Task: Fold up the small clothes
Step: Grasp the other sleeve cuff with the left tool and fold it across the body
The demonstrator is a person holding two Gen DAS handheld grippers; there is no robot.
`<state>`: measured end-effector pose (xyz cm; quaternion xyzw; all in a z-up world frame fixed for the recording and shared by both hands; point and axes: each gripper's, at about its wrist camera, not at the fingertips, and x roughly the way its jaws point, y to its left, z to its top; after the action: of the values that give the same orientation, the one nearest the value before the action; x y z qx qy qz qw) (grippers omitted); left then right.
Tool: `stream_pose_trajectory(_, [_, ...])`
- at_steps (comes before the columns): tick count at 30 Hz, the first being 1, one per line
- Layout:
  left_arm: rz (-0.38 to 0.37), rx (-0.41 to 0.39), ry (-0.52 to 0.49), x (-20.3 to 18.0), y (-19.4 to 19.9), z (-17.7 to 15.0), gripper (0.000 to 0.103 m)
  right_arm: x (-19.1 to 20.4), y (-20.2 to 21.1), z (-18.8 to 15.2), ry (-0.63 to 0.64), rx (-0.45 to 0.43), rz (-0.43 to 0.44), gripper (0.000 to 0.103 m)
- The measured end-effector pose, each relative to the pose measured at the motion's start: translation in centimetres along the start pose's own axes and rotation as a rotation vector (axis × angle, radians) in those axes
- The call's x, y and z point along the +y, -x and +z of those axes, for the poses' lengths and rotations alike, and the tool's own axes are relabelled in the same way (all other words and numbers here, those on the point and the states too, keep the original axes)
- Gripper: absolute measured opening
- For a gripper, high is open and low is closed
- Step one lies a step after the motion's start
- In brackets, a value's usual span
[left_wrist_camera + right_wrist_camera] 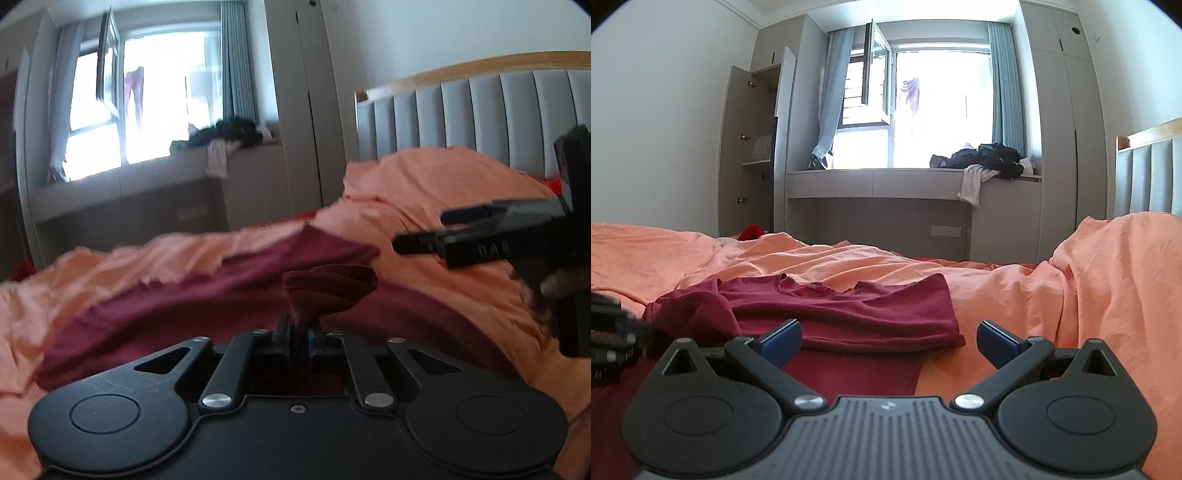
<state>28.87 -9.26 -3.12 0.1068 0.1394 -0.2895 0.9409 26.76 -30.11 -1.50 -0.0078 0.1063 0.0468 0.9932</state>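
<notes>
Maroon top (849,314) is getting a sleeve fold: left gripper (295,332) is pinching its cloth, right gripper (888,339) gaping empty; release comes next.

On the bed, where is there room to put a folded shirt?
Right of the red shirt, the orange sheet lies bare up to the bedding hump. Another bare strip runs behind the shirt. The left gripper crowds the shirt's left.

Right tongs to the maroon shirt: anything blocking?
Nothing visible. The right tongs stand open directly over the maroon shirt on the orange sheet; the left tongs already pinch a fold of it.
</notes>
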Motion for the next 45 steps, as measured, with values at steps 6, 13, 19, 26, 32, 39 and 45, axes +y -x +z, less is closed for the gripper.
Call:
stream_pose_trajectory(6, [-0.063, 0.048, 0.014, 0.7, 1.1, -1.2, 0.028, 0.7, -0.3, -0.1, 0.011, 0.006, 0.039, 0.103])
stream_pose_trajectory(13, [-0.058, 0.088, 0.105, 3.3, 3.2, -0.5, 0.072, 2.1, -1.0, -0.5, 0.034, 0.032, 0.122, 0.103])
stream_pose_trajectory(19, [0.157, 0.115, 0.251, 8.9, 3.6, 1.2, 0.087, 3.5, -1.4, -1.3, 0.071, 0.065, 0.169, 0.103])
stream_pose_trajectory(26, [0.458, 0.185, 0.318, 18.1, 1.3, 2.0, 0.093, 4.5, -2.0, -2.1, 0.085, 0.103, 0.193, 0.103])
stream_pose_trajectory(32, [0.514, 0.309, 0.422, 25.5, -2.4, 1.1, 0.081, 4.7, -2.6, -2.5, 0.098, 0.121, 0.198, 0.103])
stream_pose_trajectory(39, [0.365, 0.356, 0.614, 29.8, -5.2, -0.7, 0.037, 4.7, -3.3, -2.4, 0.086, 0.129, 0.206, 0.103])
stream_pose_trajectory(45, [0.434, 0.281, 0.62, 29.7, -4.7, -0.6, 0.003, 4.8, -3.4, -2.5, 0.087, 0.131, 0.216, 0.103])
